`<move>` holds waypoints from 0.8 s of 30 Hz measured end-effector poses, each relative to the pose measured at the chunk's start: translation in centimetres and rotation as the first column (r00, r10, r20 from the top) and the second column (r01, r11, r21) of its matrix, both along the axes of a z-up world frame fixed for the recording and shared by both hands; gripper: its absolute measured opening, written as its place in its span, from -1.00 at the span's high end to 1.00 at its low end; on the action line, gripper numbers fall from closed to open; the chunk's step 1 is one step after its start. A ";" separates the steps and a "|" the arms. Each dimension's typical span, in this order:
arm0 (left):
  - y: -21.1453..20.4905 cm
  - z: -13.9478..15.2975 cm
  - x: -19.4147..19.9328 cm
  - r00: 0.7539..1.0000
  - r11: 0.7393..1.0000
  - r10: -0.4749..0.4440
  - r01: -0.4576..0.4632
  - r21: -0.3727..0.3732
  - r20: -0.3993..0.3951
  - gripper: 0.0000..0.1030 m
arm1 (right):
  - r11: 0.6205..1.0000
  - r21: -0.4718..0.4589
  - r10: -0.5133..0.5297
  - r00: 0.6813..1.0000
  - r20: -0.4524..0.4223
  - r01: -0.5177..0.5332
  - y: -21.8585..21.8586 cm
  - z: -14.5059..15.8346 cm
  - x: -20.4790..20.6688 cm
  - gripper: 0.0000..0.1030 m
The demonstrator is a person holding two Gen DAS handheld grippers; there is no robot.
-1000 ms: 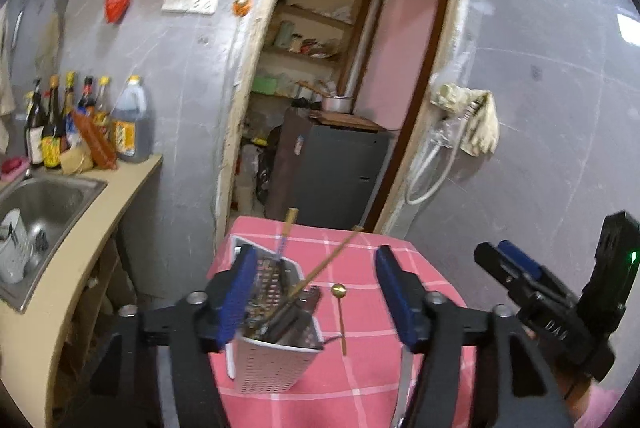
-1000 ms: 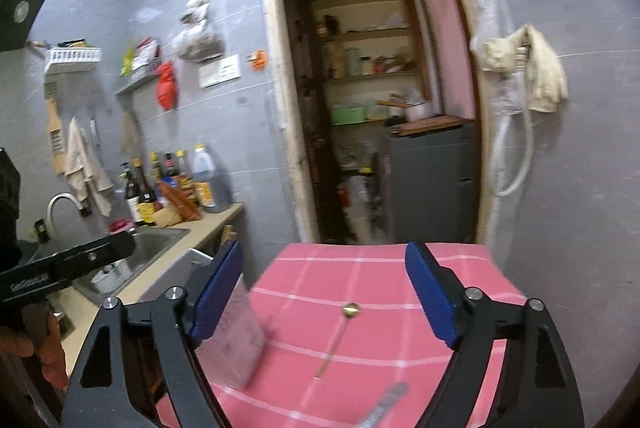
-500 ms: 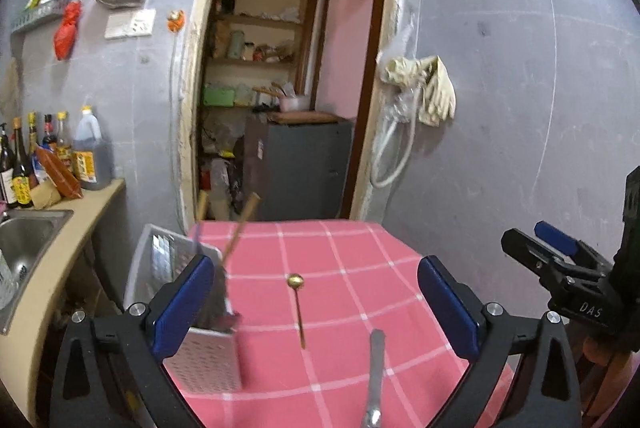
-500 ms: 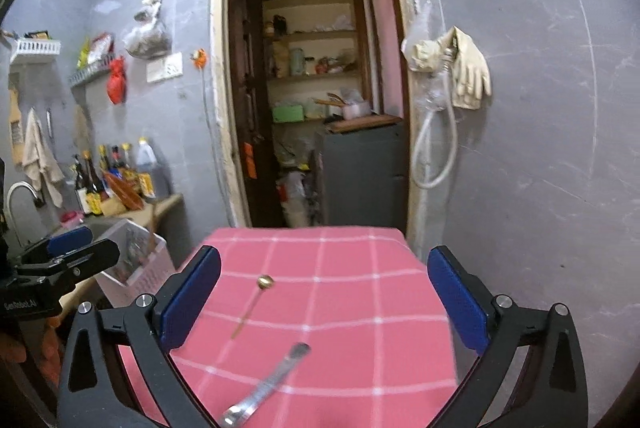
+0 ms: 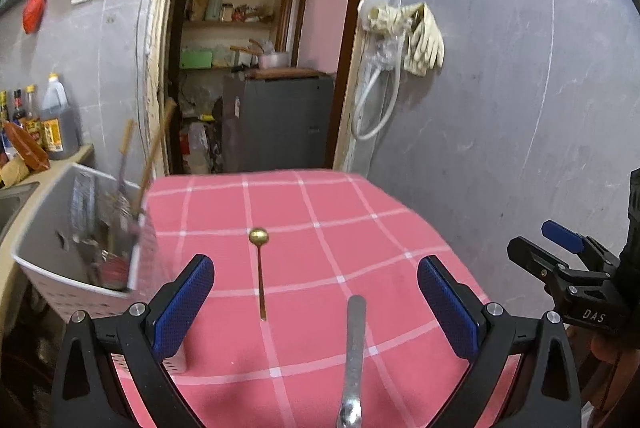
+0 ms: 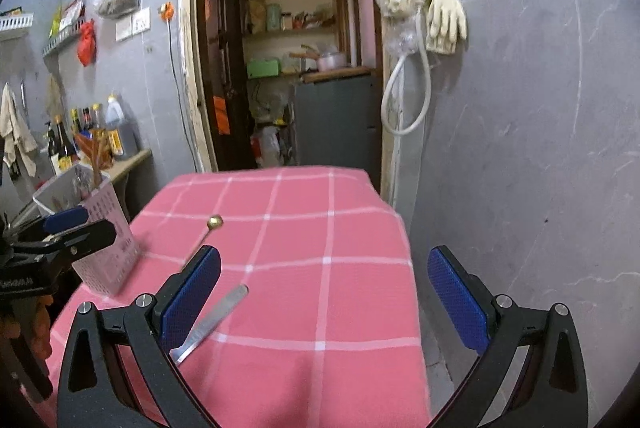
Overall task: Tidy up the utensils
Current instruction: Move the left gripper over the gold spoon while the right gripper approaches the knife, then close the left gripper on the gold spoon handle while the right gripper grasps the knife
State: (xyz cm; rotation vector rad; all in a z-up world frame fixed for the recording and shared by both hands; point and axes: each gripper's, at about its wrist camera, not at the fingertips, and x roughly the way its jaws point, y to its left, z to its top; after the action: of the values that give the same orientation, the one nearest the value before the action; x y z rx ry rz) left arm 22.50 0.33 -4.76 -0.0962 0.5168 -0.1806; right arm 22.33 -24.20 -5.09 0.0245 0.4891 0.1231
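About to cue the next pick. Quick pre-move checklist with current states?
1. Left gripper jaws open, empty: ok.
2. Right gripper jaws open, empty: ok.
3. Gold spoon lying flat on the pink tablecloth, unobstructed: ok.
4. Silver utensil flat, apart from the spoon: ok.
5. White basket upright at the table's left edge, open top: ok.
6. Room in the basket for more: cannot tell.

From my left camera, the pink checked table [image 5: 320,268] lies mostly bare ahead. Only the gold spoon [image 5: 260,268] and the steel utensil [image 5: 355,340] lie flat across the middle. The white utensil basket [image 5: 68,268], handles sticking up, blocks the left edge, and the grey wall [image 6: 520,148] closes the right side.
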 end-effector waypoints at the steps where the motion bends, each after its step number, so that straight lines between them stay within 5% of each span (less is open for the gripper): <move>1: -0.2 -0.5 0.5 1.000 1.000 -0.008 0.008 0.000 -0.016 -0.99 | 1.000 -0.007 0.007 1.000 -0.011 -0.007 0.0 -0.5 0.4 -0.97; 11: -0.3 -4.3 5.1 0.988 0.999 0.046 -0.045 0.009 -0.150 -0.93 | 0.999 -0.019 0.038 0.991 -0.127 -0.041 0.2 -5.2 2.8 -0.97; 24: 1.3 -9.0 9.9 0.924 0.997 0.073 -0.078 0.001 -0.374 -0.11 | 0.999 -0.004 0.031 0.948 -0.316 -0.035 5.7 -9.5 2.1 -0.97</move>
State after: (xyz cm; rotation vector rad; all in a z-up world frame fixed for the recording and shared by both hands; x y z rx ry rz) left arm 32.40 1.61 -13.71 -0.1660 0.8926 -0.0891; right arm 24.41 -18.46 -14.55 0.0268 0.8116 0.1507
